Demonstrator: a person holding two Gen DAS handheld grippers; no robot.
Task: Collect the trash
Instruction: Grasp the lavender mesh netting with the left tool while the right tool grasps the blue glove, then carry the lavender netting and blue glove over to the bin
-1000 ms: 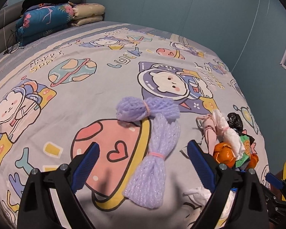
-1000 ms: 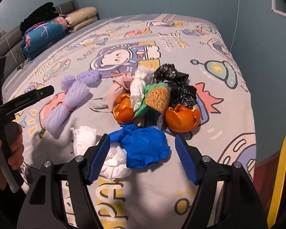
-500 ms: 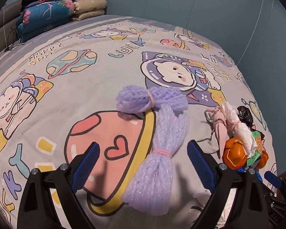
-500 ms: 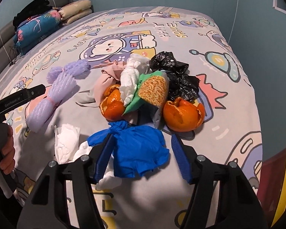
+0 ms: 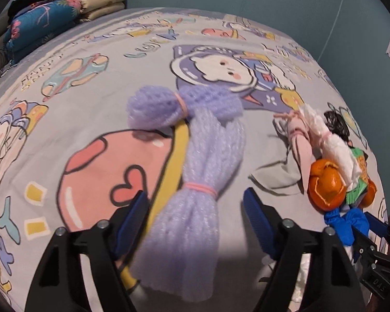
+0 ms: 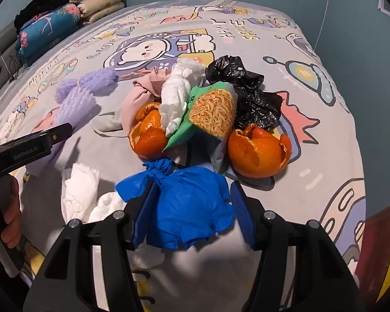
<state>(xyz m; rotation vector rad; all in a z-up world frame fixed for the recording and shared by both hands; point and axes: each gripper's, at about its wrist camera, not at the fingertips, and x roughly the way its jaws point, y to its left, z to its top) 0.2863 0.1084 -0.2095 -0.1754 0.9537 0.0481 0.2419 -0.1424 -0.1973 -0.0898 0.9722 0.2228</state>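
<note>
Trash lies on a cartoon-print bedsheet (image 5: 91,83). My left gripper (image 5: 195,208) is open, its blue pads on either side of a long purple foam net bundle (image 5: 195,223) tied with a pink band. A second purple net (image 5: 169,104) lies behind it. My right gripper (image 6: 192,205) is open around a crumpled blue glove (image 6: 189,208), its pads close to the glove's sides. Beyond the glove lie two orange peels (image 6: 257,153), a green noodle wrapper (image 6: 210,111), white tissue (image 6: 176,91), a black bag (image 6: 252,93) and pink cloth (image 6: 143,91).
White tissues (image 6: 80,189) lie left of the blue glove. Folded bedding and pillows (image 5: 44,26) are stacked at the far head of the bed. The bed's right edge (image 6: 361,182) drops off near a blue wall. The left gripper's body (image 6: 26,150) shows at left in the right wrist view.
Both grippers moved forward and down. The left one now straddles the long purple net; the right one has narrowed around the blue glove.
</note>
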